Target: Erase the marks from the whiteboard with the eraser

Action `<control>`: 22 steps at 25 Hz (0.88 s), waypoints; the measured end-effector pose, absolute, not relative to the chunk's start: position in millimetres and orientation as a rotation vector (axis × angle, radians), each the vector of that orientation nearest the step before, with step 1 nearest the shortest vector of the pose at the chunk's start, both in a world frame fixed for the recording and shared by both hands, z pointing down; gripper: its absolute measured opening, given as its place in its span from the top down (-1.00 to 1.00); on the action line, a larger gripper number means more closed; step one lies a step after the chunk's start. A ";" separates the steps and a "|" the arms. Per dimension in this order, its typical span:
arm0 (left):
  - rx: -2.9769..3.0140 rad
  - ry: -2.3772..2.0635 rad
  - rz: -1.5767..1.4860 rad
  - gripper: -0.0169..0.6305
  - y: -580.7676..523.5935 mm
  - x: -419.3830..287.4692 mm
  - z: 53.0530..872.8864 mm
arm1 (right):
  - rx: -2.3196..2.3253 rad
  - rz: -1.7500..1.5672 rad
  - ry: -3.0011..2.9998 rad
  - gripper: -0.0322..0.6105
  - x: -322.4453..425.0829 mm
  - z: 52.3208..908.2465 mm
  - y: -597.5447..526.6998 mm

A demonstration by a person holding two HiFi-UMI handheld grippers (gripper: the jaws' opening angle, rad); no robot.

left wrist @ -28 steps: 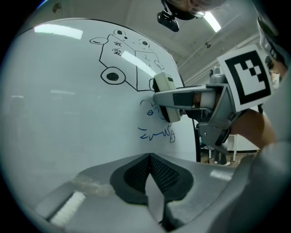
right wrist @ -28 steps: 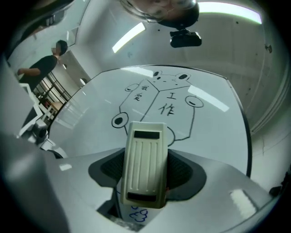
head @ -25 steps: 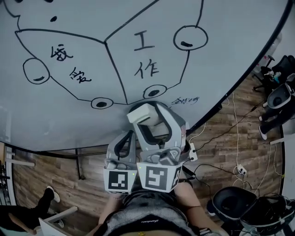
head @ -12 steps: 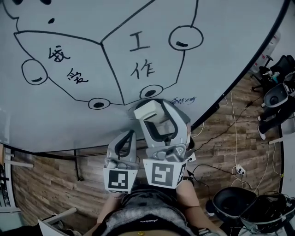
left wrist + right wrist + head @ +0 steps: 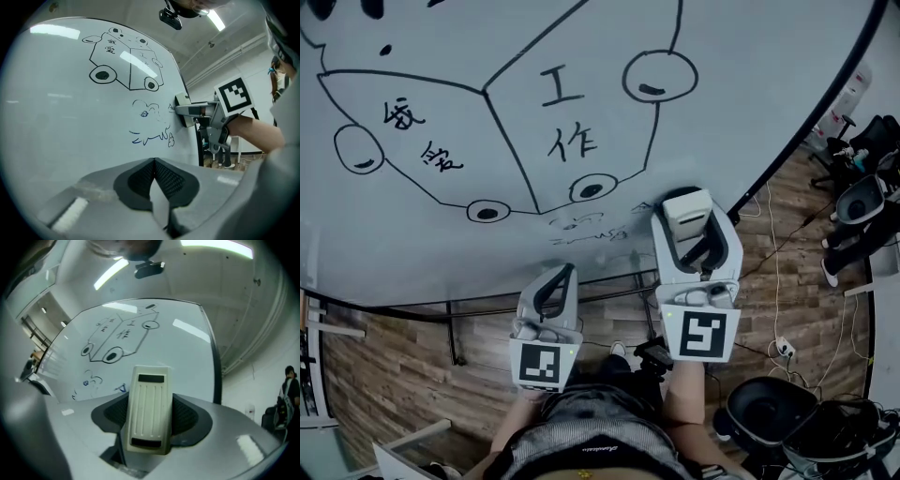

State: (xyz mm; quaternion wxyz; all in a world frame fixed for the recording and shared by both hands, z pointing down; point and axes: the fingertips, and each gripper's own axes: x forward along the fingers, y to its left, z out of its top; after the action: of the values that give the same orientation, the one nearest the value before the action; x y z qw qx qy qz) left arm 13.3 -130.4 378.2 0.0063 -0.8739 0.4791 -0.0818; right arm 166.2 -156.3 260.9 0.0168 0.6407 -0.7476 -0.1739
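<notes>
Office or lab-type workroom, not a home. A large dark-framed whiteboard [image 5: 750, 84] carrying marker sketches stands over a wood-plank floor [image 5: 394, 375]. Wheeled office chairs [image 5: 867, 197] are grouped at the right, and loose cables [image 5: 773, 267] trail across the planks near a white power strip [image 5: 788, 348]. Overhead, long strip lights [image 5: 215, 248] are set in a plain pale ceiling, with bare white walls beyond the board's edge.
</notes>
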 end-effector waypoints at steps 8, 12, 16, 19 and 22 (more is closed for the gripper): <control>-2.745 1.384 -0.294 0.93 -126.3 35.1 380.9 | 2.113 -0.367 -2.418 0.07 208.8 266.5 -158.0; -2.789 1.355 -0.282 0.93 -121.4 45.7 380.7 | 2.103 -0.280 -2.544 0.07 201.0 267.5 -153.5; -2.804 1.330 -0.274 0.93 -117.2 47.0 381.2 | 2.147 -0.297 -2.492 0.07 199.0 268.6 -151.3; -2.812 1.330 -0.273 0.93 -116.0 42.3 382.8 | 2.198 -0.260 -2.459 0.08 203.7 265.3 -154.9; -2.815 1.342 -0.276 0.93 -115.0 34.4 384.5 | 2.205 -0.193 -2.477 0.10 194.0 268.3 -158.2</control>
State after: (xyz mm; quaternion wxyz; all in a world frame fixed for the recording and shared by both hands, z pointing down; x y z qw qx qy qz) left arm 34.4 -115.0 384.5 0.0057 -0.8992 0.4286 -0.0882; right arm 194.0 -158.2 268.3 -0.0900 0.6611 -0.7426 -0.0579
